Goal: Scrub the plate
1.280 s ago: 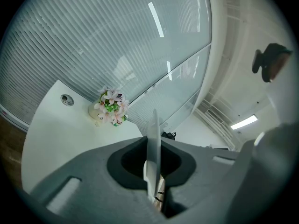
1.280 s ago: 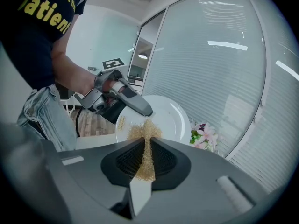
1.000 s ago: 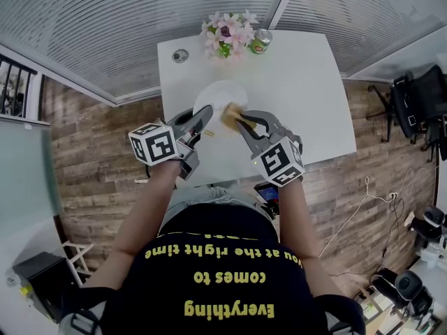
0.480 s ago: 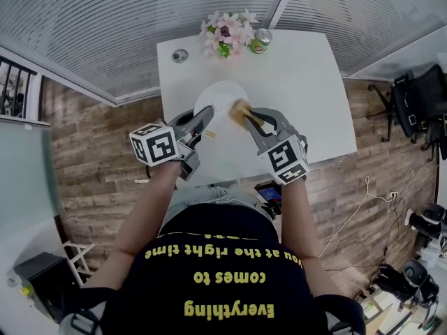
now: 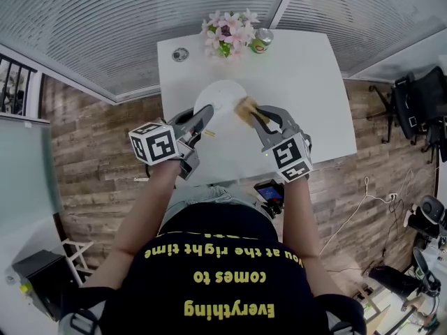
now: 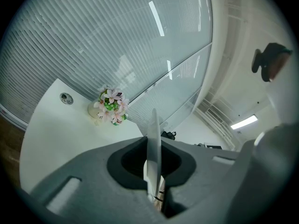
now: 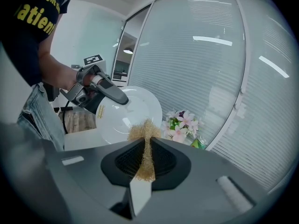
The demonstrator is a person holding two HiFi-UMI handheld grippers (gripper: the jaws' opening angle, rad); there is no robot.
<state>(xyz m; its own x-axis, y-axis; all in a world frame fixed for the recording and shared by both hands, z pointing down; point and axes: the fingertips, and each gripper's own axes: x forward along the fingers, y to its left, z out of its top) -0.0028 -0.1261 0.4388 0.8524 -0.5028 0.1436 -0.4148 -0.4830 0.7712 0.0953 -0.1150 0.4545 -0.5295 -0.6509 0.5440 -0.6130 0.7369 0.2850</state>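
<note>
1. Plainly, the left gripper (image 5: 207,114) has its fingers closed on the rim of the plate (image 5: 221,95). The left gripper view shows that rim edge-on, pinched between them, so the plate is lifted off the worktop (image 5: 307,82) and stands tilted beyond the fingertips.
2. That hold seems meant to turn the plate's face toward the other hand and keep it steady while it is rubbed.
3. The right gripper (image 5: 255,114) has its fingers clamped on a tan fibrous scrubber (image 5: 244,106), whose frayed tuft sticks out past the fingertips. With the tuft standing proud, the fibre rather than the fingers would meet the china.
4. The tuft sits at the plate's rim on the side far from the left fingers. Whether it actually presses on the surface I cannot tell.
5. My judgement is that the scrubbing is under way; the plate's face looks white and glossy.
6. Count: two grippers, one plate, one scrubber. Beyond both sets of fingertips, at the worktop's far edge, are one bunch of pink flowers (image 5: 227,32), one green can (image 5: 260,41) just beside it, and one small round disc (image 5: 180,55). All three are well apart from the work.
</note>
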